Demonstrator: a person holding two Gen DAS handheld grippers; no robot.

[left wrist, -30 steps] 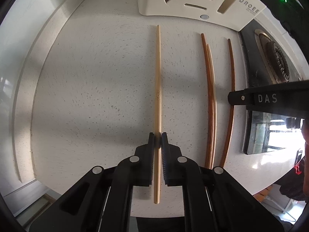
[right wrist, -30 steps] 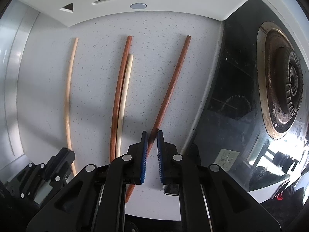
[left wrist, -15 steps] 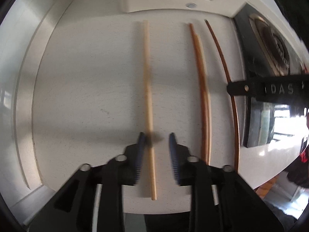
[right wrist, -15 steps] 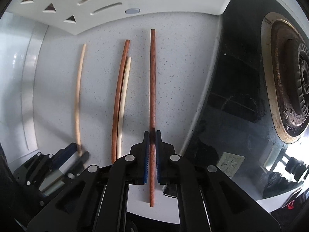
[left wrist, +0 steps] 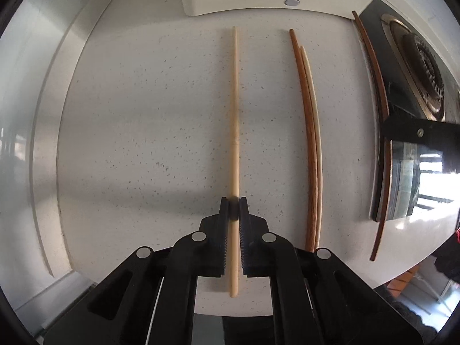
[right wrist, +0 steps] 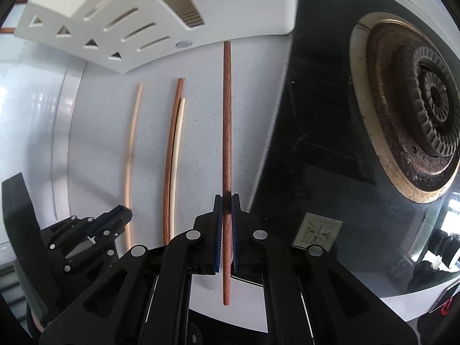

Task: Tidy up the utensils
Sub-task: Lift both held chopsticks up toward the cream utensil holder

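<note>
Each gripper clamped one chopstick over the speckled white countertop (left wrist: 143,143).

The left gripper (left wrist: 234,201) pinched a pale bamboo chopstick (left wrist: 235,100); the right gripper (right wrist: 226,198) gripped a dark reddish-brown wooden chopstick (right wrist: 226,115). Between them, a brown-and-cream chopstick pair (left wrist: 312,143) lay touching, before the white slotted utensil holder (right wrist: 129,14).

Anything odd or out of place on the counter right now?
One mismatch: a dark chopstick and a pale chopstick lie side by side as a mixed pair, tips uneven. Nothing spilled or visibly damaged.
</note>
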